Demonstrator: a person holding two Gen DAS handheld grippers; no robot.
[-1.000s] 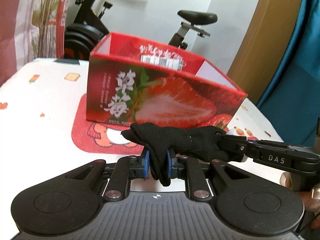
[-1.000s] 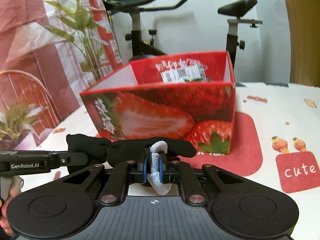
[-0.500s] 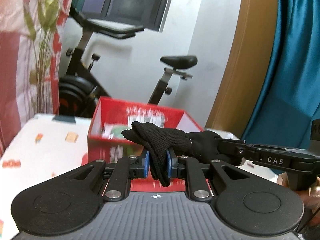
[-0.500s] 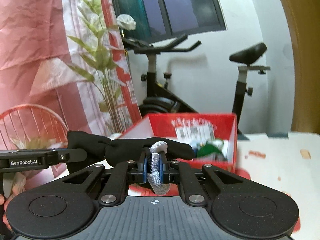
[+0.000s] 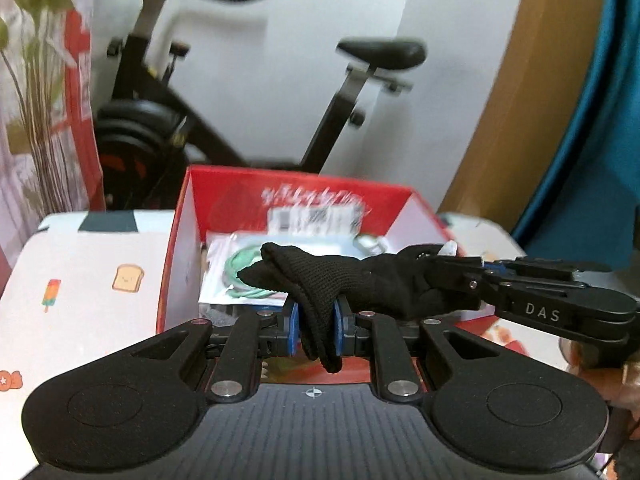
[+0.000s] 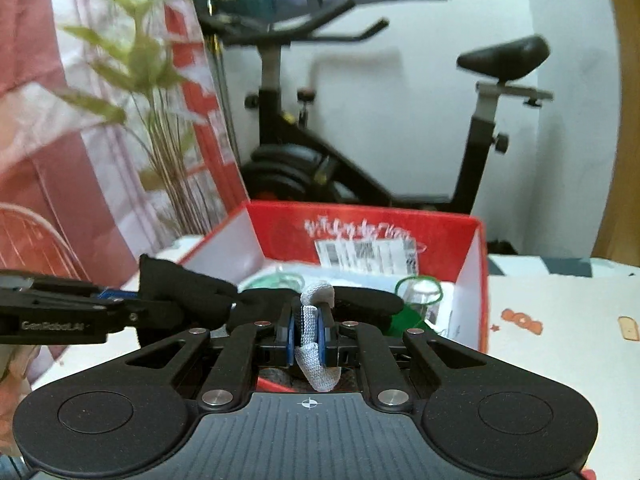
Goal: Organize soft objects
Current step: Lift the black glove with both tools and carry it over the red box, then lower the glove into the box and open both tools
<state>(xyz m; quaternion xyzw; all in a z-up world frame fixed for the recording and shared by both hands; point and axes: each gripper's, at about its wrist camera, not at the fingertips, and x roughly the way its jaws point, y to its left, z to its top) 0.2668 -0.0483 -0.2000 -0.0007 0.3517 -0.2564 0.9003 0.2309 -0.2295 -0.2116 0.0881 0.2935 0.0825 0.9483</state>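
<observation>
I hold my left gripper (image 5: 314,330) and right gripper (image 6: 307,334) clamped tight, side by side above the red box (image 5: 296,196), both angled downward.

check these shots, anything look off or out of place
Nothing looks damaged or spilled. The black glove hangs stretched in the air between the left gripper and right gripper, above the open red box, not yet inside.

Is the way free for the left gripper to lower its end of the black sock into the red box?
Probably yes: the red box is open-topped, just beyond the left gripper, which is shut on the black sock.
</observation>
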